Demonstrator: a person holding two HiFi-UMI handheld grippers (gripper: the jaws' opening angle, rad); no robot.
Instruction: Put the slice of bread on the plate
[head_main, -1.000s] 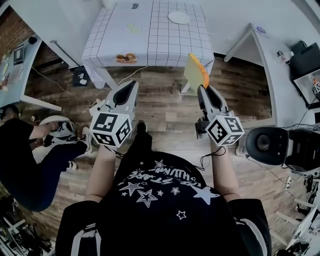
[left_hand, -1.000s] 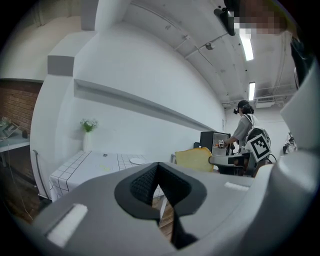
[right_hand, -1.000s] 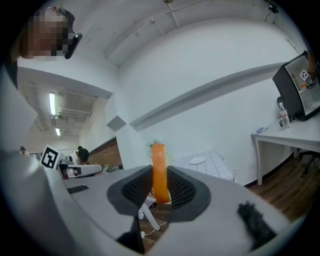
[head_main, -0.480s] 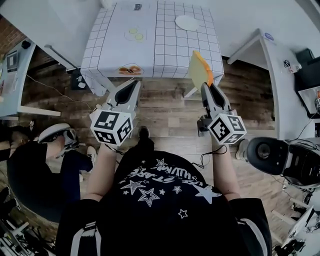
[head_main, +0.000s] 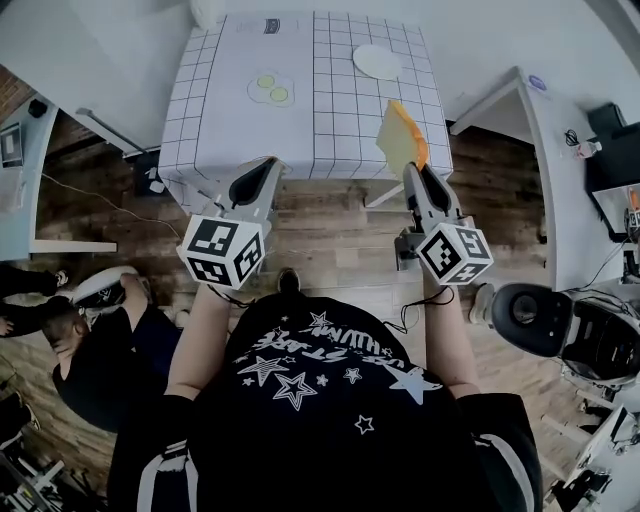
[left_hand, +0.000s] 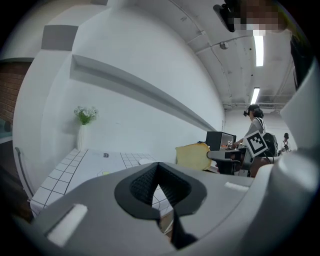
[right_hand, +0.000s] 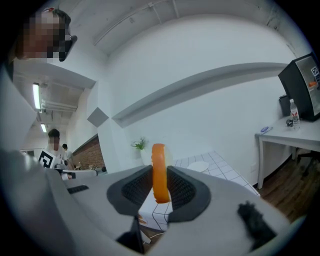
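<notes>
The right gripper (right_hand: 159, 186) has its jaws clamped on the slice of bread (right_hand: 159, 170), which stands upright between the pads, its orange crust edge turned toward that gripper's camera. From above, the slice of bread (head_main: 399, 138) rises out of the right gripper (head_main: 414, 176) over the near right corner of the table (head_main: 330, 120), held in the air and not touching the checked cloth. The left gripper (left_hand: 159, 181) has its jaws shut together with nothing between them; in the head view the left gripper (head_main: 266, 168) points at the table's near edge, level with the right one and well apart from it. The plate (head_main: 376, 61), white and bare, lies toward the far right of the table, well apart from the bread. Further left on the cloth sit two pale green rounds (head_main: 271, 90). A vase of flowers (left_hand: 83, 128) stands at the table's far edge by the white wall. Another person (head_main: 85, 355) crouches on the wooden floor (head_main: 330, 225) off to the left.
</notes>
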